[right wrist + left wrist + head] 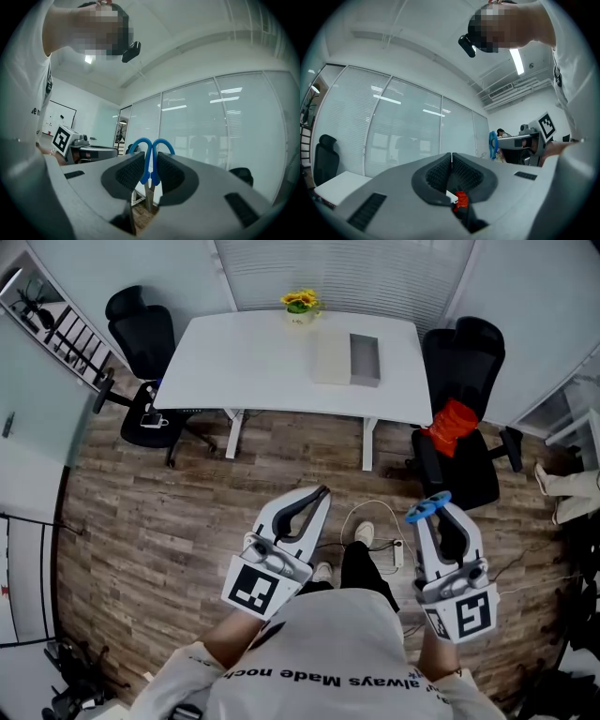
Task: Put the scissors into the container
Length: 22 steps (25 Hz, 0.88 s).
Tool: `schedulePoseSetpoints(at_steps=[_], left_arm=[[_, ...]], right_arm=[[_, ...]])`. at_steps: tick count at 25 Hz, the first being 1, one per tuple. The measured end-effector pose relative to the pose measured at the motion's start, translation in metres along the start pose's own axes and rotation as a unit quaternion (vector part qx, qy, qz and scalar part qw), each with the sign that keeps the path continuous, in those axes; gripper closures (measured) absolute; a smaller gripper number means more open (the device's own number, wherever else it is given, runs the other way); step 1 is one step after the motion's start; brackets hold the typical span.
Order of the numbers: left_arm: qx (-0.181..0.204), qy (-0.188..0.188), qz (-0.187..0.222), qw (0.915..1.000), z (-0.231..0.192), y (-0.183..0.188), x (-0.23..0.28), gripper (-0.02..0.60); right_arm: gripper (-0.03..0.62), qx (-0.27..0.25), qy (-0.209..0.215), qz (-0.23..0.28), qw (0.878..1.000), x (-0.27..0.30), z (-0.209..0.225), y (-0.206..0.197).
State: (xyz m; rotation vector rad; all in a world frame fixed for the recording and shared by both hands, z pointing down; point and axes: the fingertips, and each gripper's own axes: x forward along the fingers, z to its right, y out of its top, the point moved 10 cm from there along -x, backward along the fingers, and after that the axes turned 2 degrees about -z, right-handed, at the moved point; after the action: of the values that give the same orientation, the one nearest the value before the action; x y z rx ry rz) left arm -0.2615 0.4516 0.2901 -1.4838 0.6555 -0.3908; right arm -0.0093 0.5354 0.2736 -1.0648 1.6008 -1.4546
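Left gripper (451, 158): jaws closed tip to tip, nothing held between them. White table (253, 362) is seen ahead across the wood floor. Yellow flowers (300, 302) are set at its far edge, and the grey container (365, 360) is placed on its right half, open side up. Right gripper (439, 512): jaws clamped on the scissors (149, 161), with 2 blue handle loops left sticking out past the tips. Scissors are held well apart from the container. Both grippers are raised in front of the person.
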Motion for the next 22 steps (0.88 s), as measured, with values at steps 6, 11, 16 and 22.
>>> schedulePoseSetpoints(at_steps=[6, 11, 16, 22], left_arm=[[0.001, 0.003, 0.003, 1.0000, -0.010, -0.005, 0.014, 0.557], [0.002, 0.010, -0.005, 0.9999, -0.016, -0.013, 0.034, 0.557], [0.006, 0.024, -0.011, 0.9996, -0.026, -0.024, 0.065, 0.557], [0.012, 0.041, -0.017, 0.9990, -0.037, -0.031, 0.119, 0.557]], right_arm=[[0.499, -0.002, -0.004, 0.001, 1.000, 0.011, 0.012, -0.005], [0.499, -0.001, -0.008, 0.000, 1.000, 0.023, 0.034, -0.012], [0.499, -0.005, -0.013, 0.000, 1.000, 0.039, 0.064, -0.022], [0.499, -0.007, -0.022, -0.006, 1.000, 0.064, 0.115, -0.030]])
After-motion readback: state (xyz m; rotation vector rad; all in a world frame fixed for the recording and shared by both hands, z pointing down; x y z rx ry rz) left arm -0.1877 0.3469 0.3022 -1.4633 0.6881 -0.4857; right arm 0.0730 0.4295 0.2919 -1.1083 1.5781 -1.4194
